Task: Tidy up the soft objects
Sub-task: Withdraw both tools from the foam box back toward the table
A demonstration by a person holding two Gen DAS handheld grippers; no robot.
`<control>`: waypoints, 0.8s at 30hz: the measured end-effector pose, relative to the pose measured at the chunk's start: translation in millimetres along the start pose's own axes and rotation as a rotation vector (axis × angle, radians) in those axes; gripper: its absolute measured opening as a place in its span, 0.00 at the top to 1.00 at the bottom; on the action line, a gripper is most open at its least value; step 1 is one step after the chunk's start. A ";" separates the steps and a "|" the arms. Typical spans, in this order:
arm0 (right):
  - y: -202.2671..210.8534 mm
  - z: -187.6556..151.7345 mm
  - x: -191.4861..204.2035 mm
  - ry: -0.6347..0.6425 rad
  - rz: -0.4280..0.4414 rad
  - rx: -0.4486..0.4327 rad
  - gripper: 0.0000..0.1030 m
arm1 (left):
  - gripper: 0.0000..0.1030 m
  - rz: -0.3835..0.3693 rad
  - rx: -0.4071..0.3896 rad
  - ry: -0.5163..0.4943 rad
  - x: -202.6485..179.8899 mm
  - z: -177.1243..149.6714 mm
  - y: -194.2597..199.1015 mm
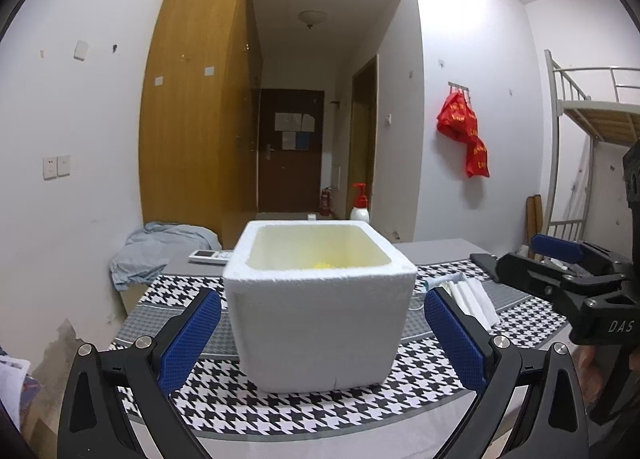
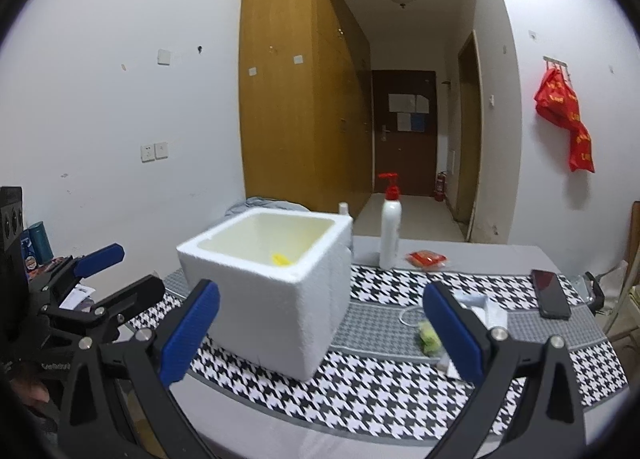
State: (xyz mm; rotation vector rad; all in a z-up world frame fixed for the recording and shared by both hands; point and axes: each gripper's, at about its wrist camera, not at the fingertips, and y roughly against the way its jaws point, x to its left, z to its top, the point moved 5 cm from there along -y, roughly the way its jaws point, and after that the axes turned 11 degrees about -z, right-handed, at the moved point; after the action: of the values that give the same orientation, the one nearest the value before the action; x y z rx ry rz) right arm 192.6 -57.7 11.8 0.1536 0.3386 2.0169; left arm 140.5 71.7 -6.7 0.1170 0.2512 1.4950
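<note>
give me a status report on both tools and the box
Left tool open, empty. Right tool open, empty. Foam box upright, yellow item inside. Nothing blocking.

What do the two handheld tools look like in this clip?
Both match: the left tool and right tool have black angular frames with silver bolts and textured blue finger pads. White "DAS" lettering marks the right one's body, seen from the left wrist view. No cables or sleeves visible.

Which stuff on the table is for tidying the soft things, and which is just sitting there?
For the job:
white foam box
yellow thing inside it
small green soft thing
white folded cloth

Just lying about:
pump bottle
black phone
red packet
remote control
</note>
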 end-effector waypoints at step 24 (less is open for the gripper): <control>-5.6 -51.3 -72.8 -0.110 -0.107 0.011 0.00 | 0.01 -0.068 0.037 0.052 -21.3 -27.3 -34.8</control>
State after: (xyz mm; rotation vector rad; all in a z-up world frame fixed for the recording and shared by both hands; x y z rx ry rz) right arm 217.4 -128.9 -35.8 0.2471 0.2824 1.8932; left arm 166.6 45.7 -39.2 0.0979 0.3221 1.4280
